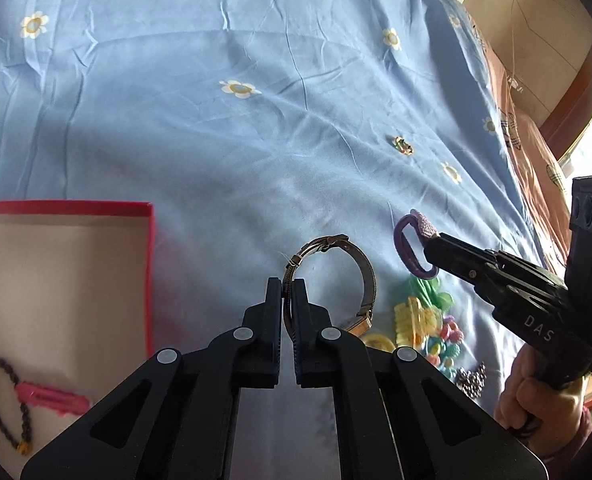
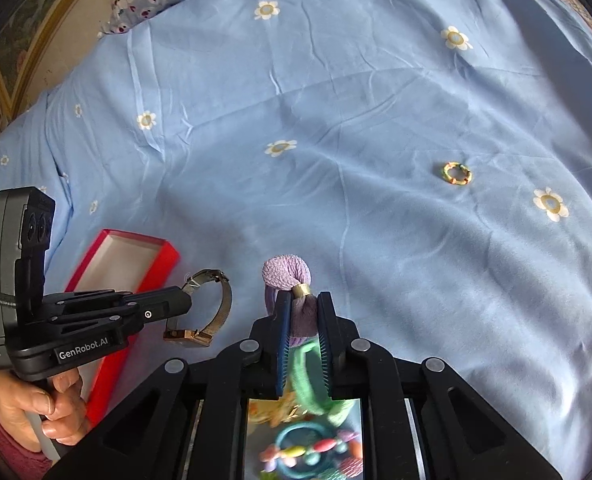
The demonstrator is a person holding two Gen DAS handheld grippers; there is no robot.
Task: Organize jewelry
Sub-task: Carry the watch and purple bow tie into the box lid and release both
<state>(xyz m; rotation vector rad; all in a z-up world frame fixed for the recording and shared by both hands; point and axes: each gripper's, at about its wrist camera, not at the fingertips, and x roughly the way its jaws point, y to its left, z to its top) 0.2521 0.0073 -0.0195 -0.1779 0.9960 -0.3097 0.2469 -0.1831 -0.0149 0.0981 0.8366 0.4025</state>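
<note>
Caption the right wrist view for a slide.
Right gripper clamps purple fabric hair tie; left gripper grips metal mesh-band watch beside red box.

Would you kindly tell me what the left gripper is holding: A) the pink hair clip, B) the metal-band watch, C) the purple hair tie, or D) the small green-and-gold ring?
B: the left gripper has its fingers shut on the band of the watch; the right gripper holds the purple hair tie.
</note>
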